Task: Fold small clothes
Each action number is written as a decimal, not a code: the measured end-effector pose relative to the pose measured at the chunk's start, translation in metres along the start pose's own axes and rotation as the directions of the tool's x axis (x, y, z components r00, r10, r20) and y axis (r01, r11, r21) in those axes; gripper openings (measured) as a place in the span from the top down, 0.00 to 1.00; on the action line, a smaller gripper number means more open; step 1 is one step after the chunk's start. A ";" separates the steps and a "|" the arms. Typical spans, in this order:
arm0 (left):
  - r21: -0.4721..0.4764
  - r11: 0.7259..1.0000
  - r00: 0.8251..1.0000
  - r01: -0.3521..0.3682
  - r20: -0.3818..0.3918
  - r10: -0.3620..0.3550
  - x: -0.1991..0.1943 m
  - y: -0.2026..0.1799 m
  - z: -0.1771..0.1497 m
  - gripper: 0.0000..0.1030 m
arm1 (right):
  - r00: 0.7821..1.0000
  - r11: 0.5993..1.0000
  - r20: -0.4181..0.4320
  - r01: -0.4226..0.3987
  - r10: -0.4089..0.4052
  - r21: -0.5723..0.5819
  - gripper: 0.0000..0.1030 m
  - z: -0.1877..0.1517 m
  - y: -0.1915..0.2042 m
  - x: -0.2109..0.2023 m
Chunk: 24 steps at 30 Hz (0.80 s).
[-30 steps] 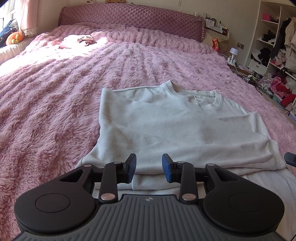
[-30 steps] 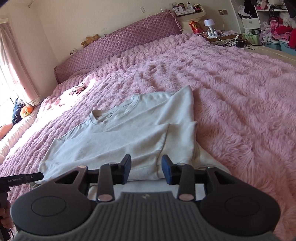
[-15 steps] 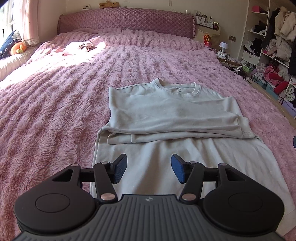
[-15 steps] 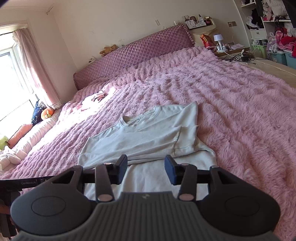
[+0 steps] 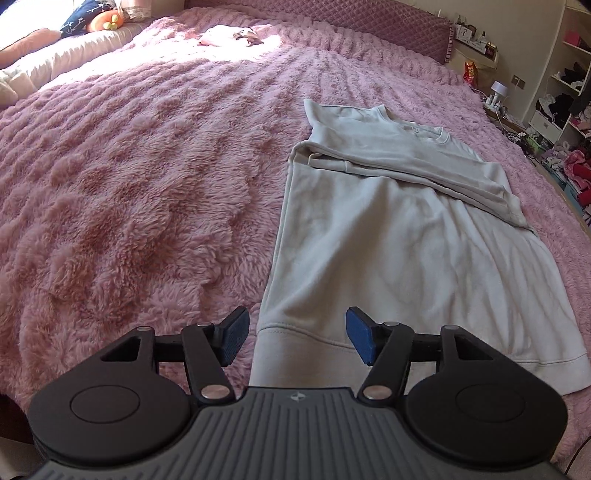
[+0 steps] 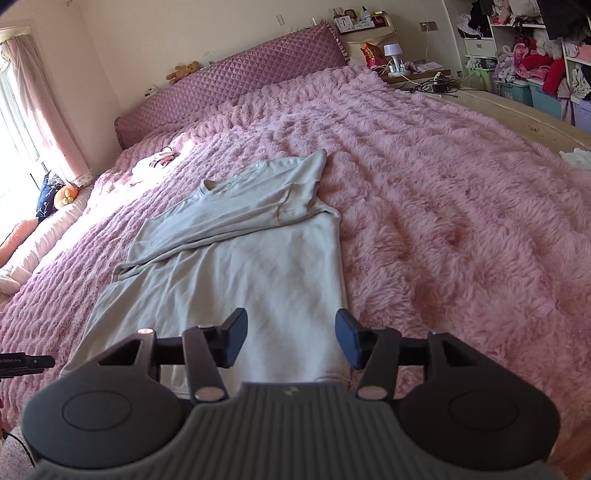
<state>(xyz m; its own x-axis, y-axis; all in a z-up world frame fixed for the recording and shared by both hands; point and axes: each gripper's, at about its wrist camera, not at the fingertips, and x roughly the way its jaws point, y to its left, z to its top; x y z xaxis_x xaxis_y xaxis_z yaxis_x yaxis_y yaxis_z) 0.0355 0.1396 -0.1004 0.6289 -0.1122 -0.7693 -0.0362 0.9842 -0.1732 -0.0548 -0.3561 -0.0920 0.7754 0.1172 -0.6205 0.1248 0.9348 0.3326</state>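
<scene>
Pale grey sweatshirt flat on pink fluffy bedspread, collar toward quilted purple headboard, hem toward cameras. Sleeves folded across chest, forming layered band below collar; lower body smooth, single layer showing.

Left hand-held gripper above near left hem corner, jaws apart, just been opening, nothing clamped; blue pads clear of cloth, hem edge visible in the gap between them. Left pad over bedspread, right pad over sweatshirt.

Right hand-held gripper above near right hem corner, jaws apart, just been opening, nothing between pads but cloth lying below. Right pad near garment's right edge, cannot tell if over cloth or bedspread.

Part of black tool poking in at left edge of right wrist view, beside the hem.

Small pinkish garment in sun patch far up bed, well apart from sweatshirt. Orange plush and dark cushion by window side. Teddy bear on top of headboard. Lamp on nightstand, shelves with clothes at far right.
</scene>
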 end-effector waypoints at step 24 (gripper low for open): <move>-0.510 0.790 0.914 0.341 -0.017 -0.406 0.054 0.070 -0.040 0.39 | 0.986 0.998 -0.164 0.004 0.006 0.061 0.51 -0.037 -0.018 0.032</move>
<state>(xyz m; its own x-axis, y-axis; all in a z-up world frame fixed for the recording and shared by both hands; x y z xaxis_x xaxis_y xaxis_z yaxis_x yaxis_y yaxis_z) 0.0355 0.1964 -0.1789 0.5760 -0.5042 -0.6435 -0.2101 0.6694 -0.7126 -0.0550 -0.3570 -0.1448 0.6640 0.1765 -0.7266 0.1656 0.9129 0.3730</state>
